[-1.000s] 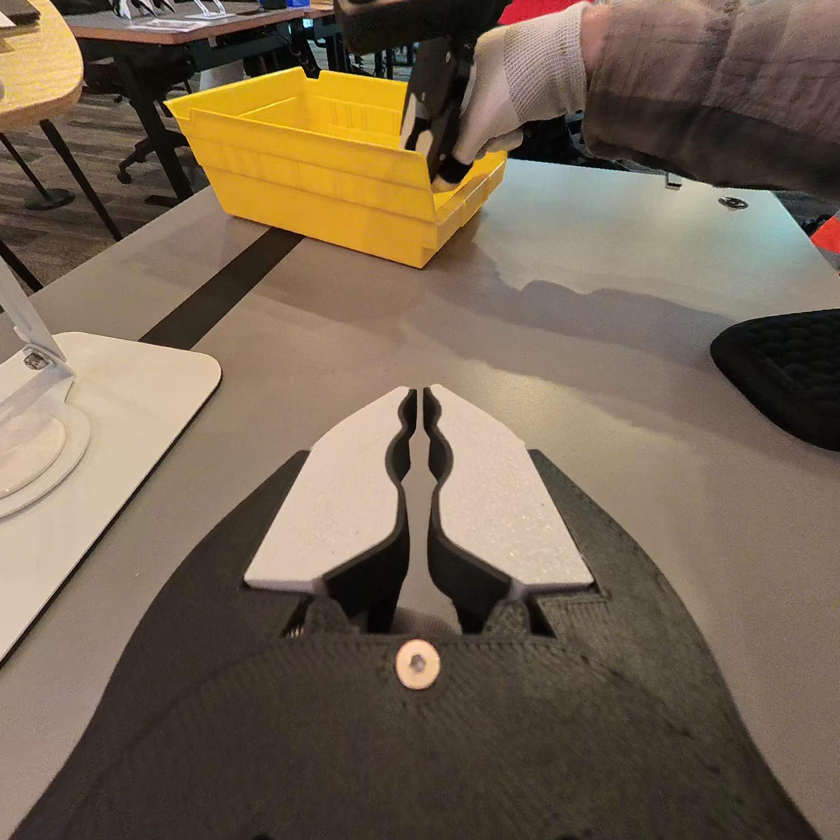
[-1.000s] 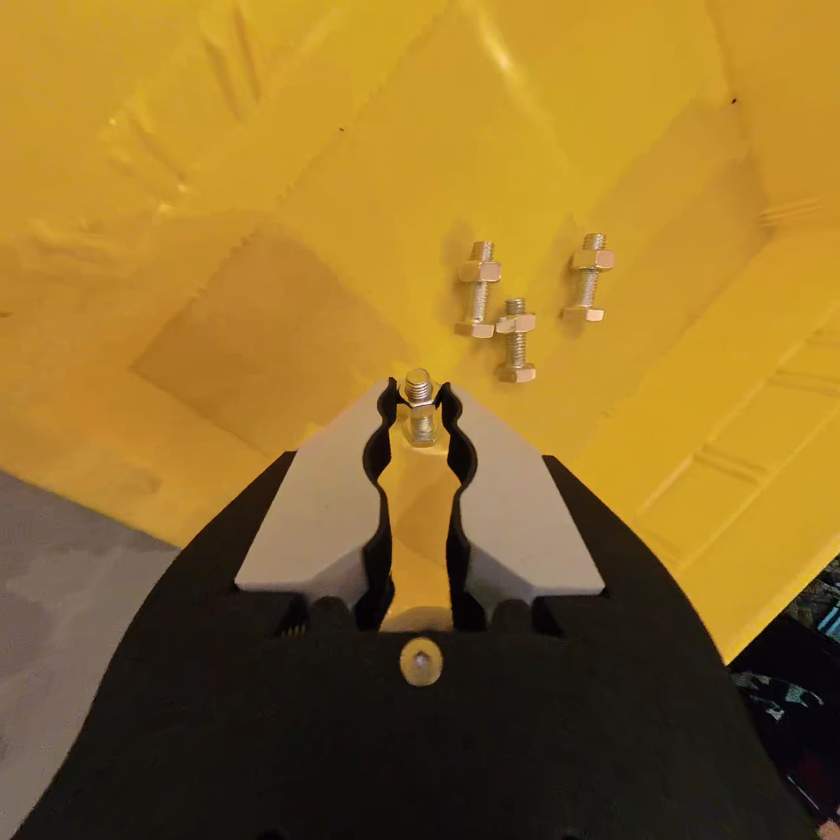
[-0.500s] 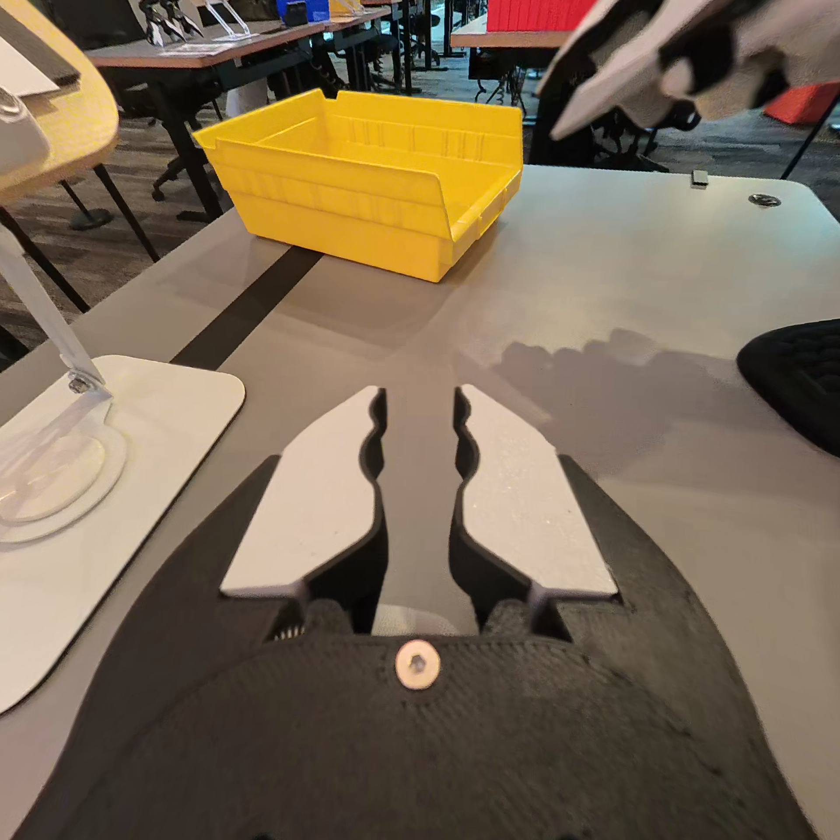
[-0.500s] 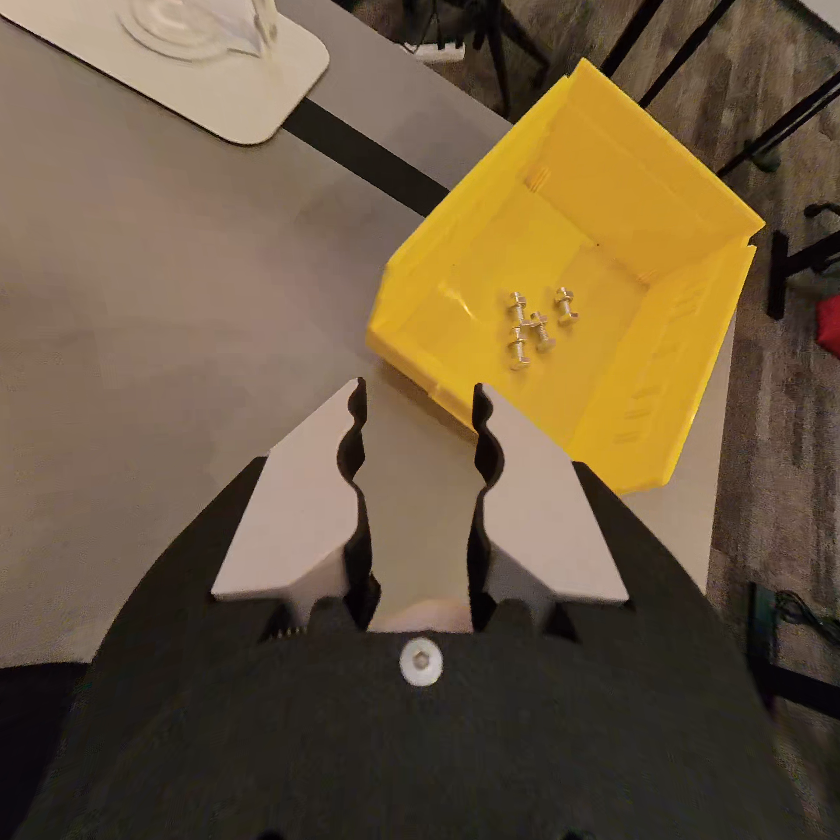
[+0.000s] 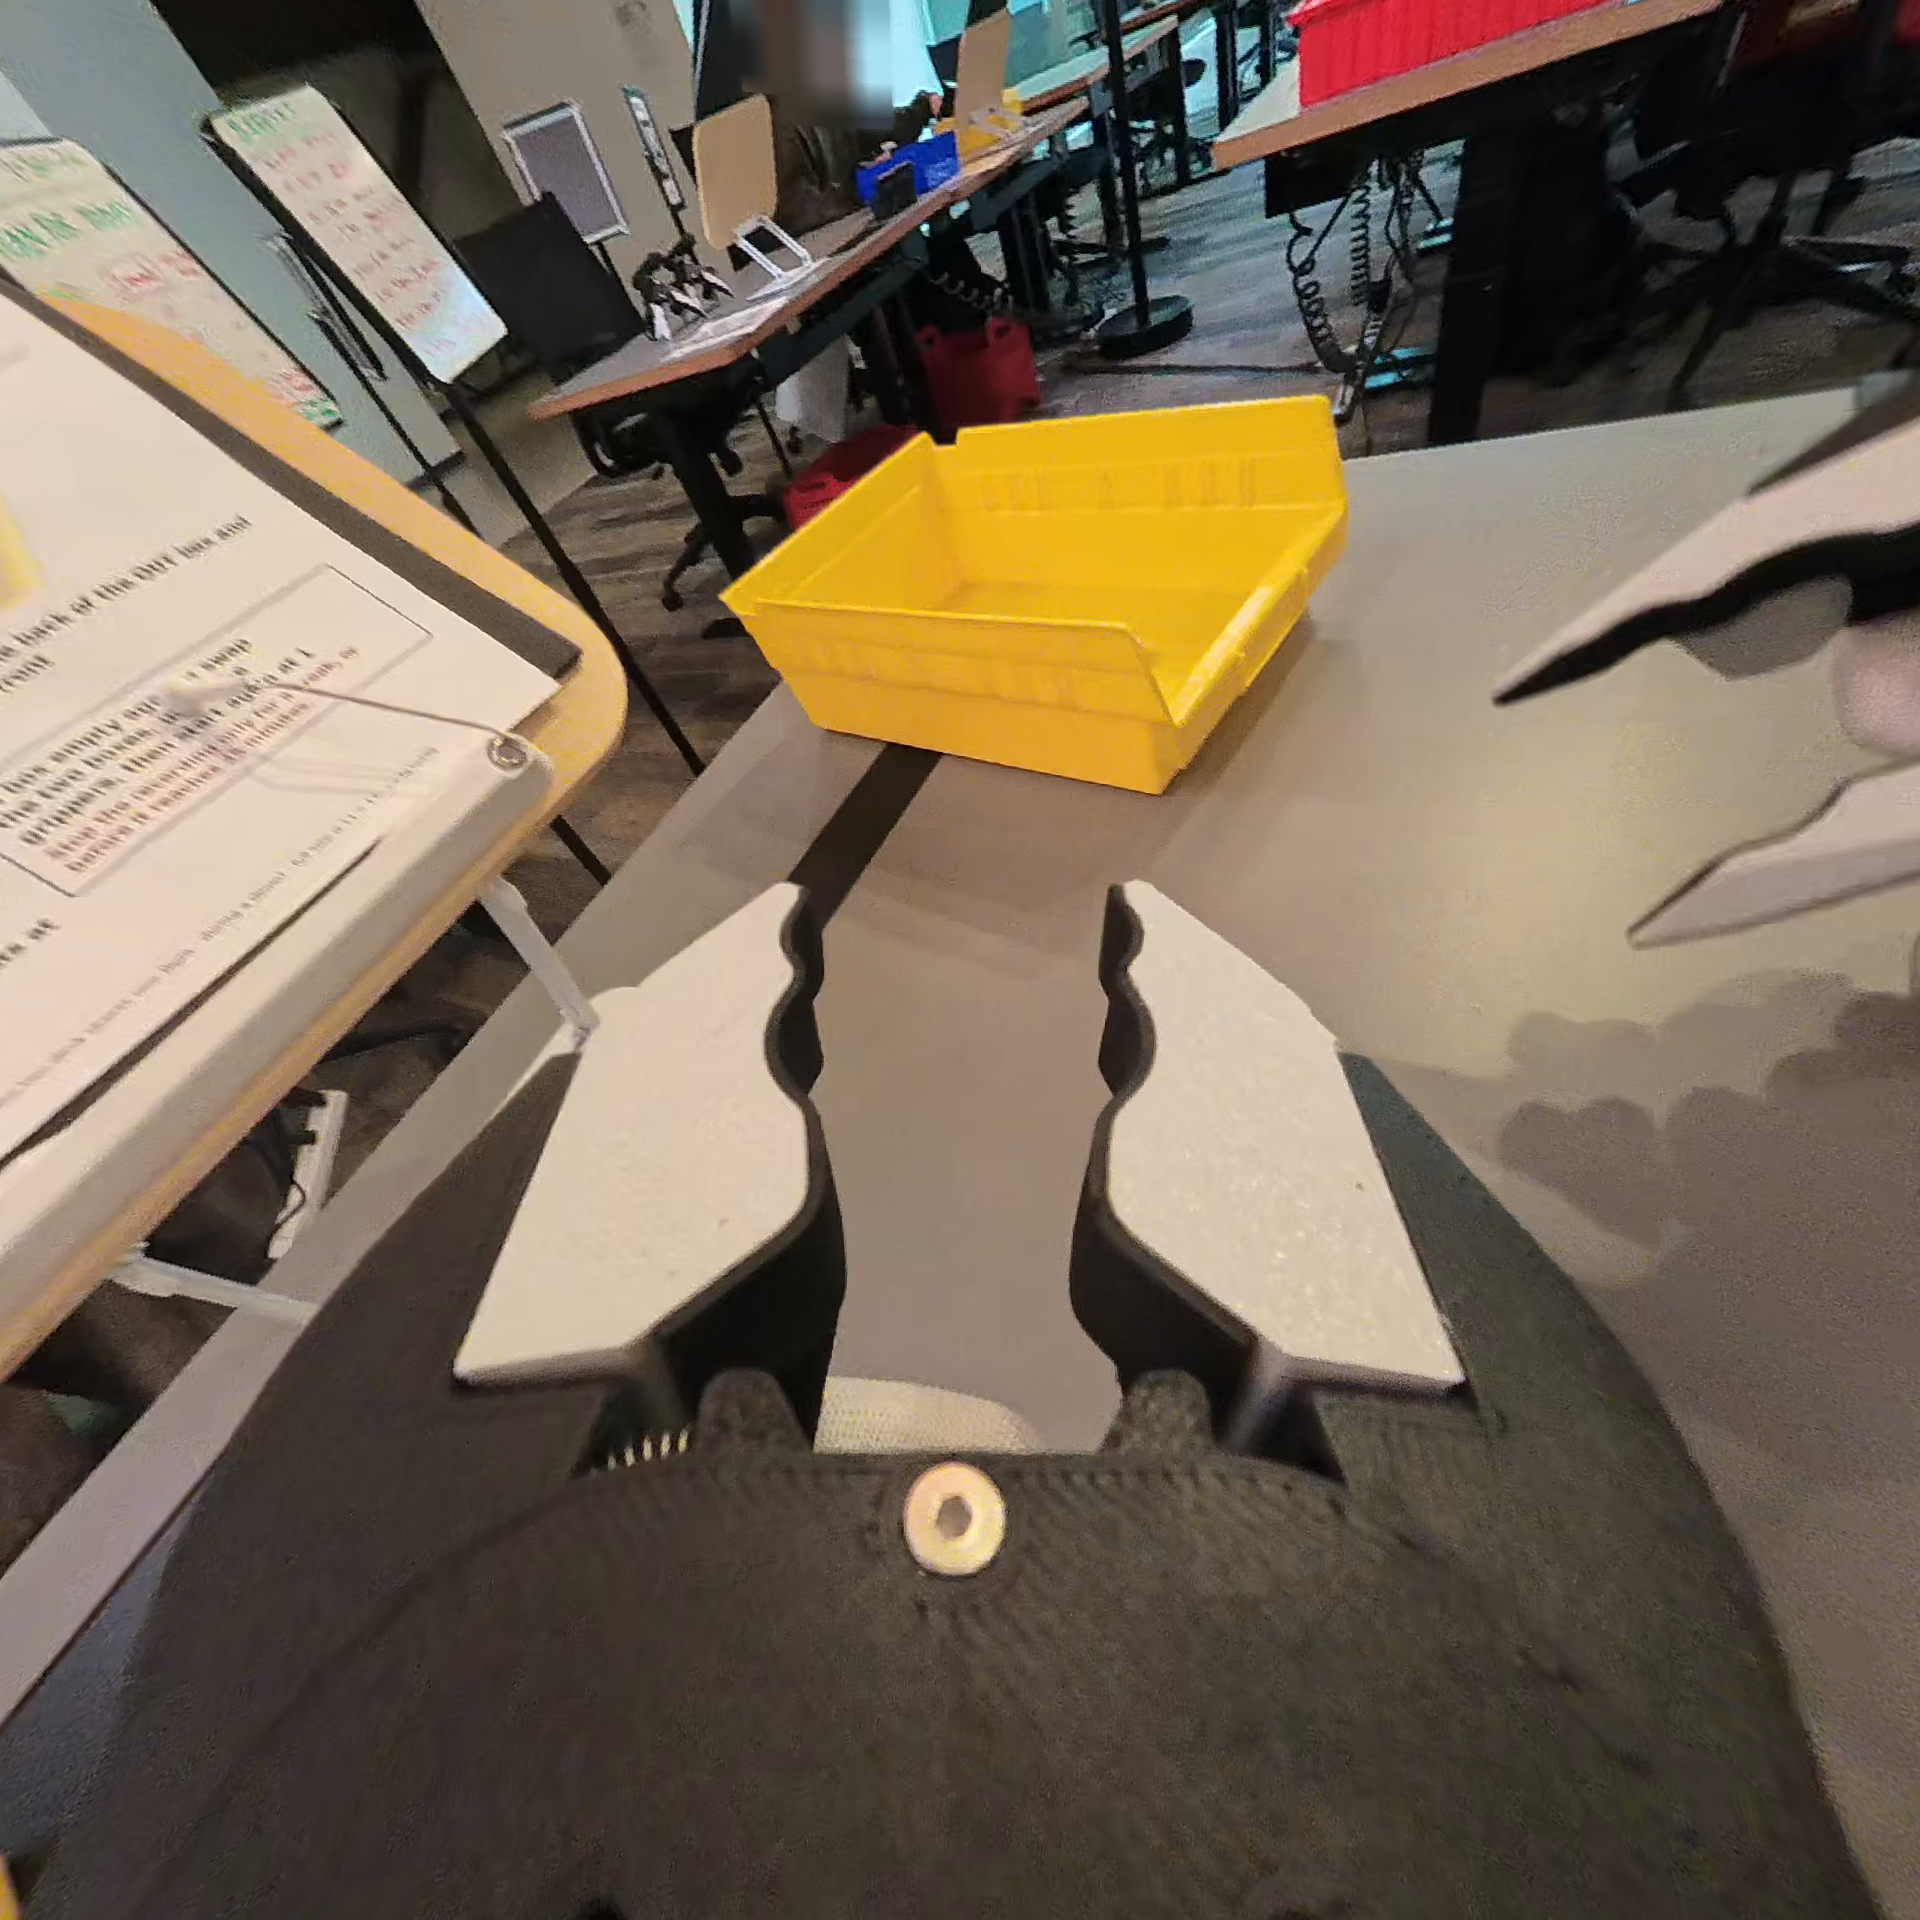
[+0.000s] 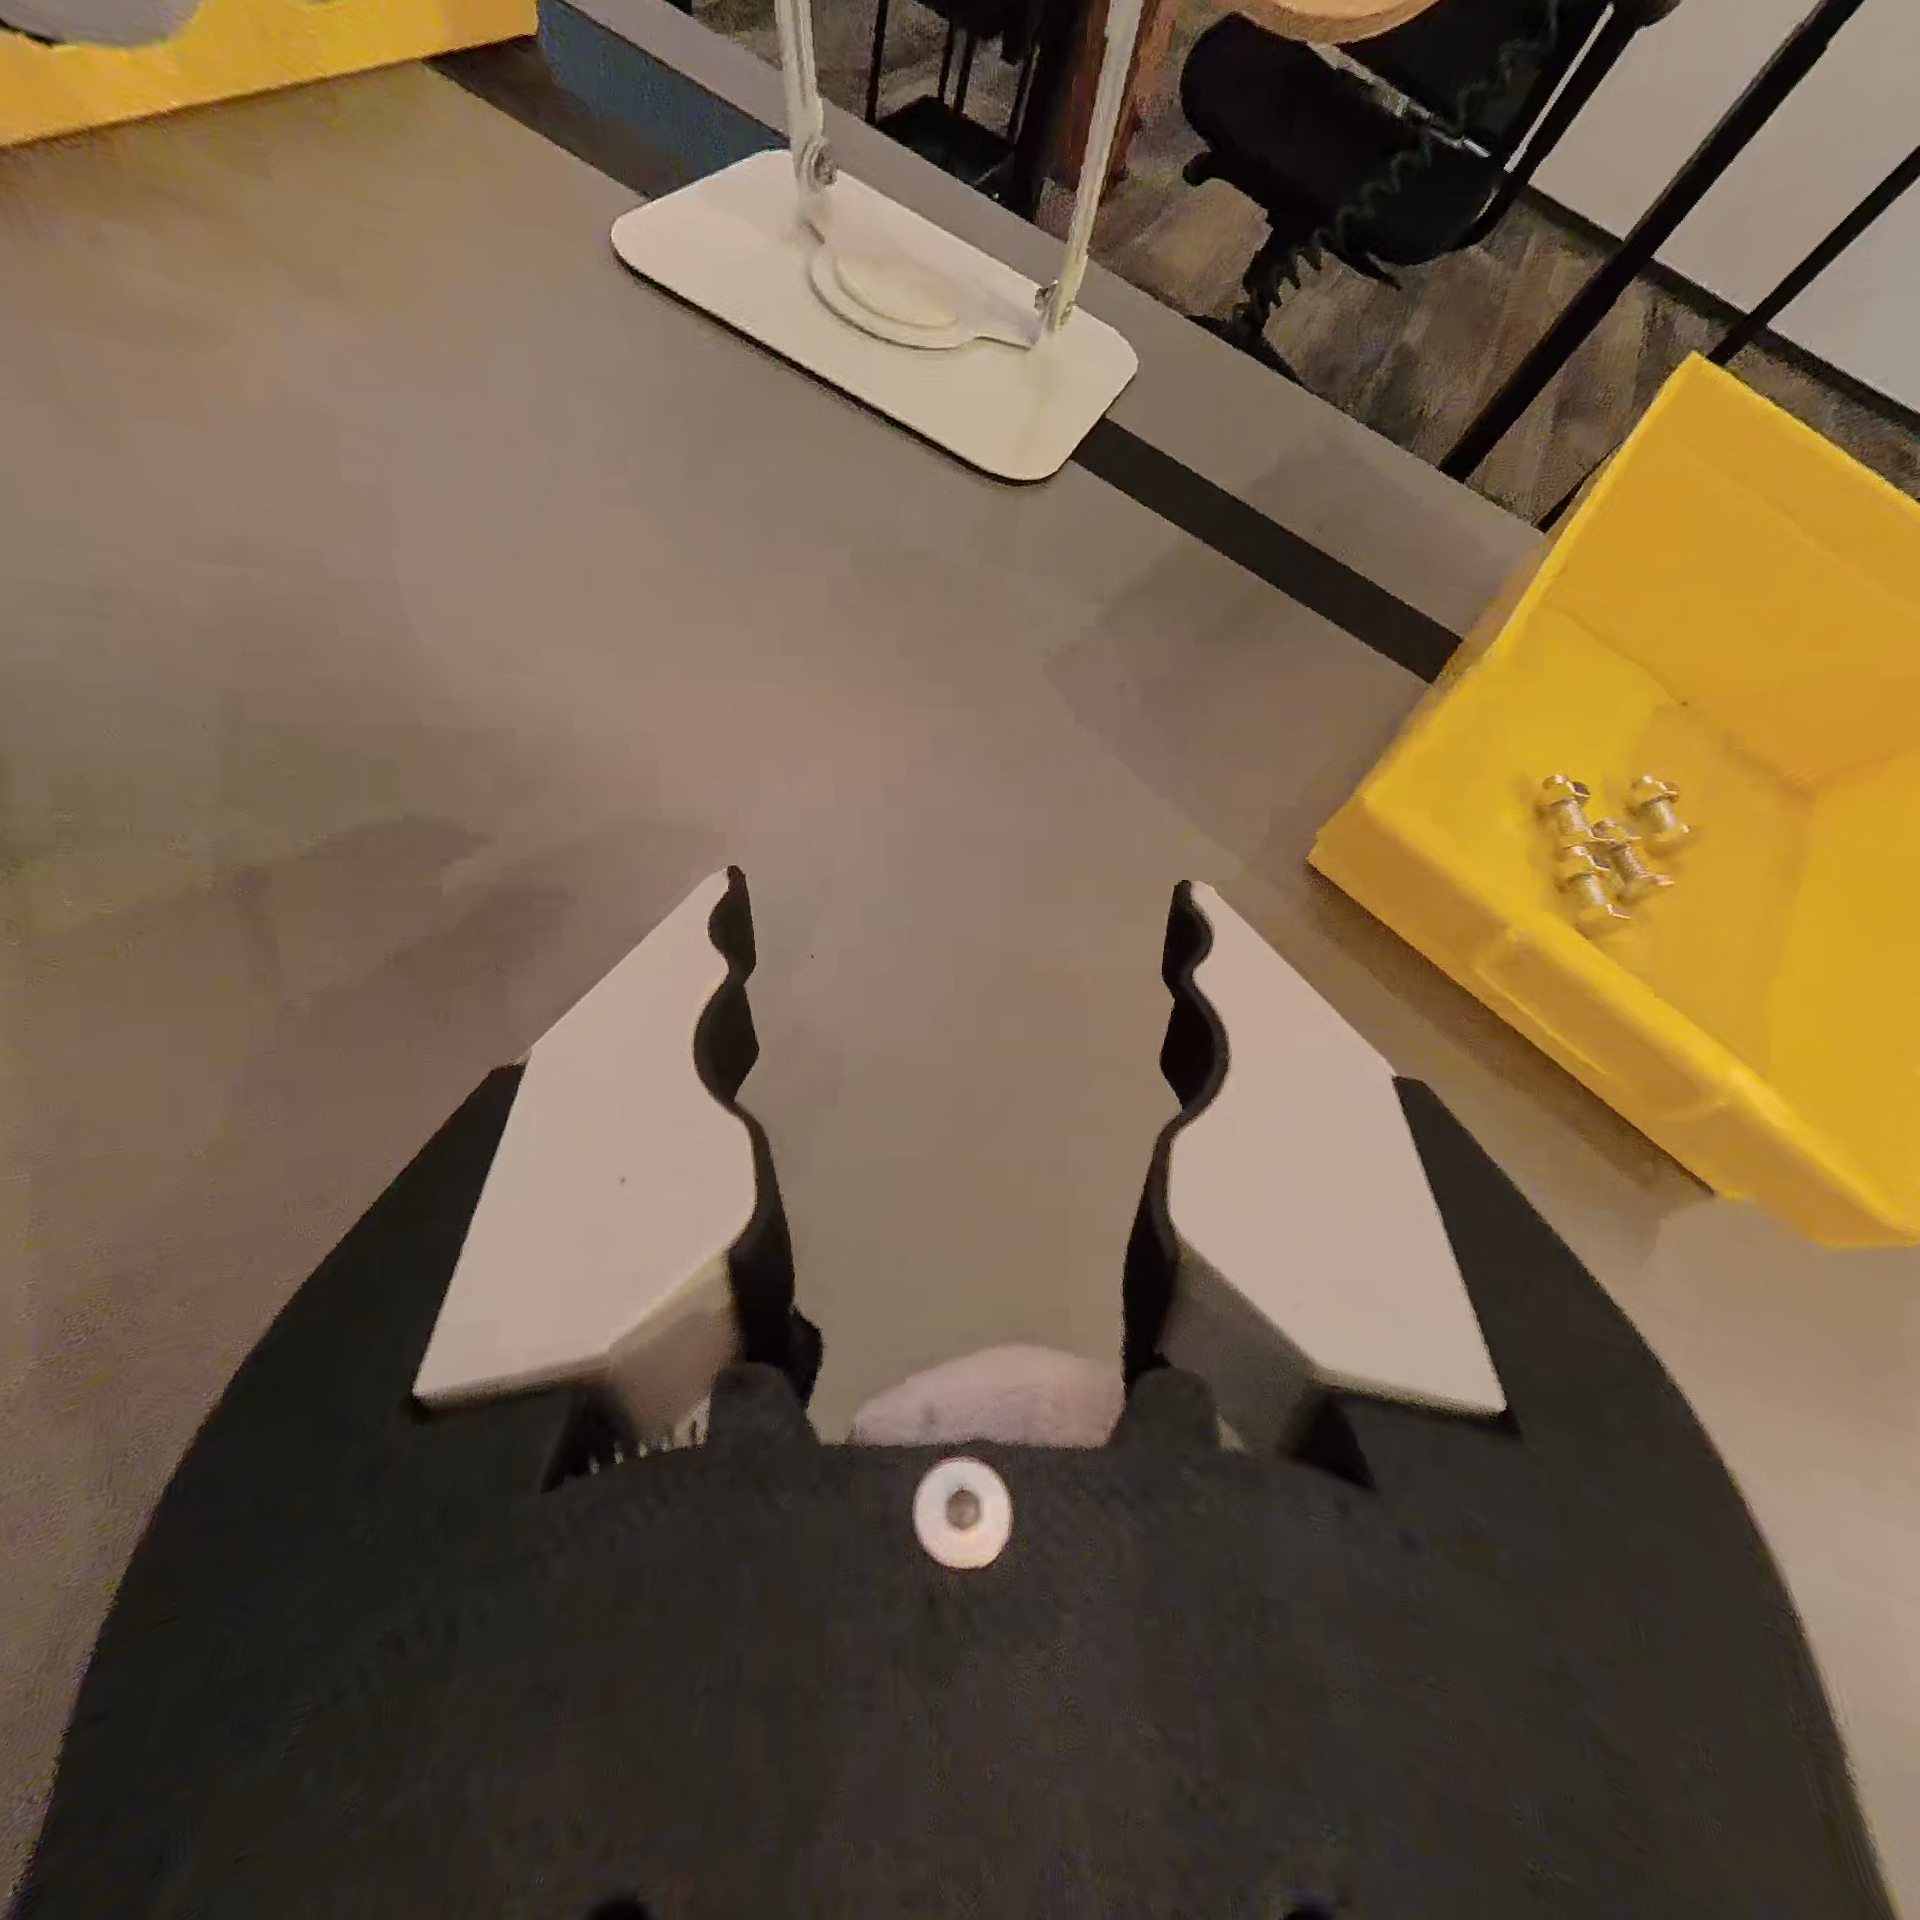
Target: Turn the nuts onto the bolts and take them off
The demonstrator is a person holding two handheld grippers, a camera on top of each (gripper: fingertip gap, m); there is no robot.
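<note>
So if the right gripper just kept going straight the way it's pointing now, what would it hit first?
Probably the bare grey table: the open right gripper tilts down at it, nothing between the fingers. The white stand base lies farther along; the yellow bin with the bolts sits off right. Depth is unclear.

Right wrist view: bin [image 6: 1496, 935] on table [image 6: 520, 675] at three o'clock; bolts with nuts [image 6: 1605, 850] clustered inside on bin floor; stand base [image 6: 1039, 416] at twelve o'clock, near far table edge. Left wrist view: bin [image 5: 987, 665] at twelve o'clock, clipboard [image 5: 208, 727] at nine.
</note>
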